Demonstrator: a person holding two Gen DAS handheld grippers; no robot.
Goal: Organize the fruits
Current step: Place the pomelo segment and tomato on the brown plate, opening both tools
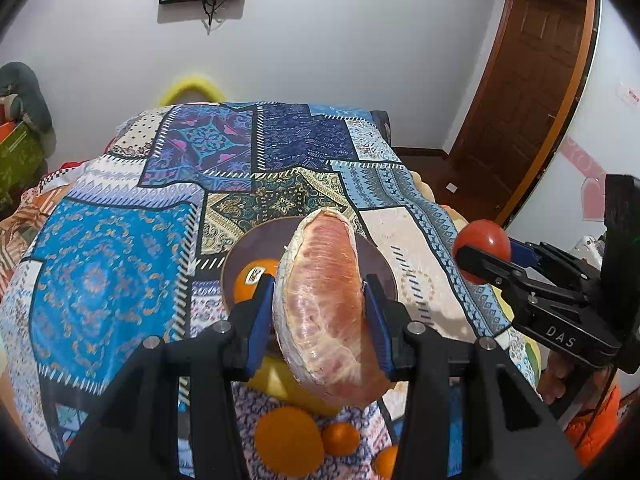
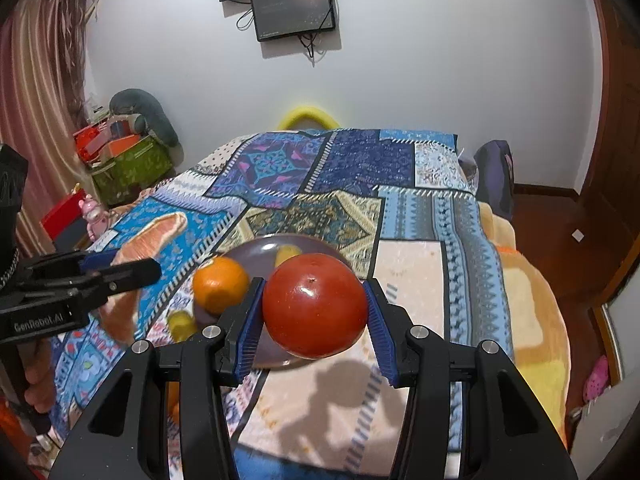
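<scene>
My left gripper [image 1: 319, 280] is shut on a pink pomelo wedge [image 1: 326, 312] wrapped in clear film, held above the near edge of a purple plate [image 1: 236, 252]. On that plate lies an orange [image 1: 256, 276] with a sticker. My right gripper [image 2: 314, 286] is shut on a red tomato [image 2: 316, 304] over the plate's [image 2: 260, 246] right side, where the orange [image 2: 220, 284] and a yellow fruit [image 2: 286, 254] rest. Each wrist view shows the other gripper: the right one [image 1: 492, 248] with the tomato [image 1: 482, 240], the left one [image 2: 120, 260] with the wedge [image 2: 160, 228].
The plate sits on a patchwork cover [image 2: 408, 264] over a bed. Loose oranges [image 1: 288, 440] and a yellow fruit [image 1: 276, 384] lie on the cover near me; another yellow fruit [image 2: 182, 324] lies left of the plate. A wooden door [image 1: 532, 92] stands right, boxes [image 2: 128, 160] left.
</scene>
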